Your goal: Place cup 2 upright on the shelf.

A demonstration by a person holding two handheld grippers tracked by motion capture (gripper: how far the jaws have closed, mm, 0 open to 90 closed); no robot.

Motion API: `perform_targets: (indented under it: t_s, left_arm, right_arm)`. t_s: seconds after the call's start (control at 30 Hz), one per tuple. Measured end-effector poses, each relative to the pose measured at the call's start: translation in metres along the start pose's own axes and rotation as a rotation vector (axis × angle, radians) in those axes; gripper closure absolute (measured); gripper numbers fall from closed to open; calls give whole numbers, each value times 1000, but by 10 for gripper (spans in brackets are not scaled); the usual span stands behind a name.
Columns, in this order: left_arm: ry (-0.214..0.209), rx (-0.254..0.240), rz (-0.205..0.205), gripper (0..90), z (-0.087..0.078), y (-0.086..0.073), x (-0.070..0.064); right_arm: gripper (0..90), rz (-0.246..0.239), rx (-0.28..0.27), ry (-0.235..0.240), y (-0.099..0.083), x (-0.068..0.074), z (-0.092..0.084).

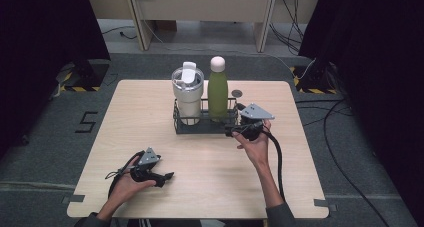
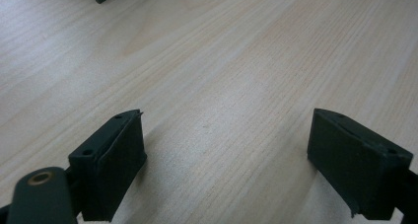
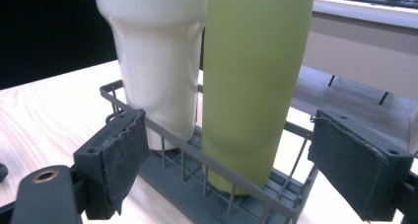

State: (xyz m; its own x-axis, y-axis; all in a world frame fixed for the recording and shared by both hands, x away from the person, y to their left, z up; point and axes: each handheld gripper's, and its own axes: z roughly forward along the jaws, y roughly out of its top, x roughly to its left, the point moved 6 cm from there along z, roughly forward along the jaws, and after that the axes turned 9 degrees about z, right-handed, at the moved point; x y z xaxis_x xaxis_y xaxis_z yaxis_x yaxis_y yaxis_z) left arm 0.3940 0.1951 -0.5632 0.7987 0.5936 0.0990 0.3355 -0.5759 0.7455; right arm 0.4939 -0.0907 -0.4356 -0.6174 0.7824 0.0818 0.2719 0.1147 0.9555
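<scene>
An approach to the wire rack (image 1: 205, 124), which stands at the middle of the table (image 1: 150, 137) with 2 vessels in it, a white tumbler (image 1: 188, 92) and a green bottle (image 1: 217, 89), is judged to be the step in hand. The right gripper (image 3: 229, 160) is held at the rack's right end with its jaws wide apart and nothing gripped, the rack's end wall and the bottle being framed between them untouched, so the next move is judged to call for an advance and a closing on 1 of them. The left gripper (image 2: 226, 160) is rested low over bare table near the front left, its jaws likewise spread wide and empty.
</scene>
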Motion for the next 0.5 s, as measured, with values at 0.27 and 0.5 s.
perform_targets:
  t_s: [0.27, 0.5]
  left_arm:
    - [1, 0, 1, 136, 0, 0, 0]
    - [0, 0, 2, 137, 0, 0, 0]
  right_arm:
    - [150, -13, -6, 17, -4, 8, -11]
    - [152, -22, 6, 18, -13, 7, -22]
